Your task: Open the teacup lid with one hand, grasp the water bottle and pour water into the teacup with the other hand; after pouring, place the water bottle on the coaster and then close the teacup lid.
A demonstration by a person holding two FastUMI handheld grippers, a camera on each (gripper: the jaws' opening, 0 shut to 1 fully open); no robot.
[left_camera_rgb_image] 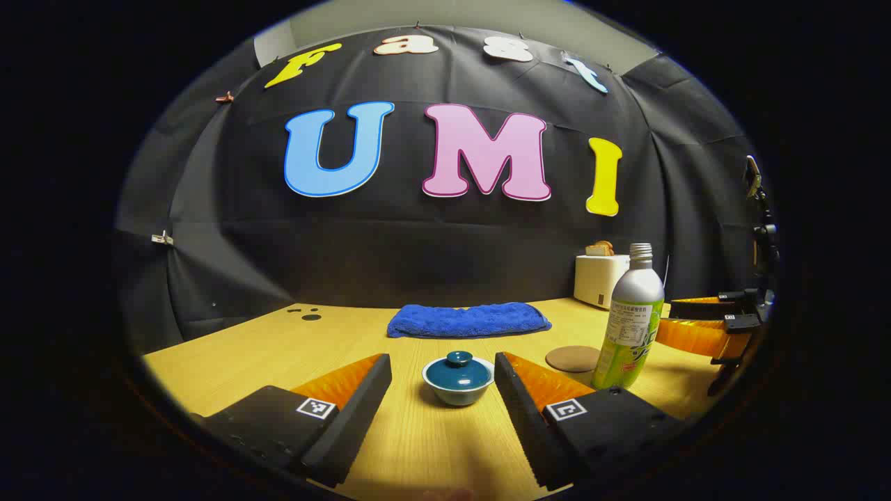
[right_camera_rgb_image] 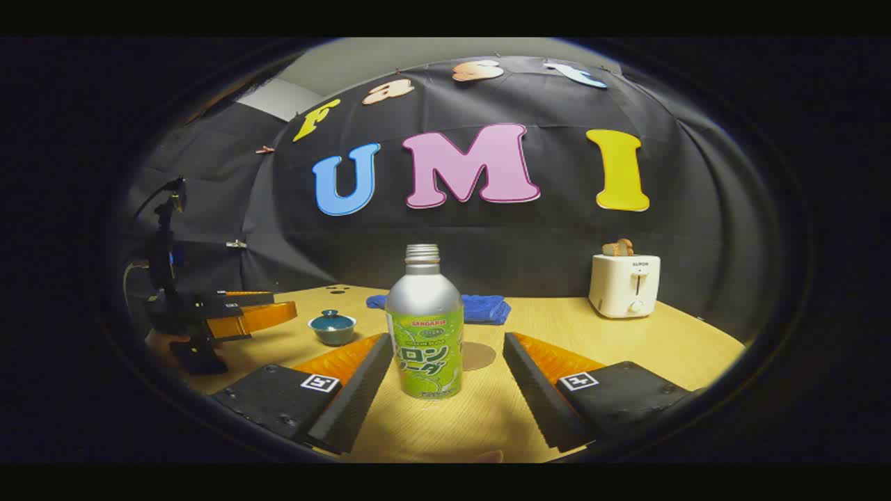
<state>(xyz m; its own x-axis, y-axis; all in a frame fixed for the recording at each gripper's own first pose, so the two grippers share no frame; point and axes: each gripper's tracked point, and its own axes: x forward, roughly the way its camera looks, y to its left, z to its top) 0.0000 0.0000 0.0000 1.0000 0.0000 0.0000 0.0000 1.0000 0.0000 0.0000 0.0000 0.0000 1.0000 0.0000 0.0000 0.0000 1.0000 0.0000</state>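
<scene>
Left gripper [left_camera_rgb_image: 442,390]: jaws spread wide (level, low).
Right gripper [right_camera_rgb_image: 445,379]: jaws spread wide, nothing pressed between them.

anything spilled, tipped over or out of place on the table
Nothing stands out. The silver and green water bottle stands upright, the teal lidded teacup sits level with its lid on, the round brown coaster lies flat and bare, and the wooden table looks dry.

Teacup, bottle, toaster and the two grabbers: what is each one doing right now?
teacup: lid on, upright.
water bottle: standing, cap off, not held.
coaster: bare.
towel: folded flat.
toaster: bread sticking up.
left gripper: open, facing teacup.
right gripper: open, facing bottle.
</scene>
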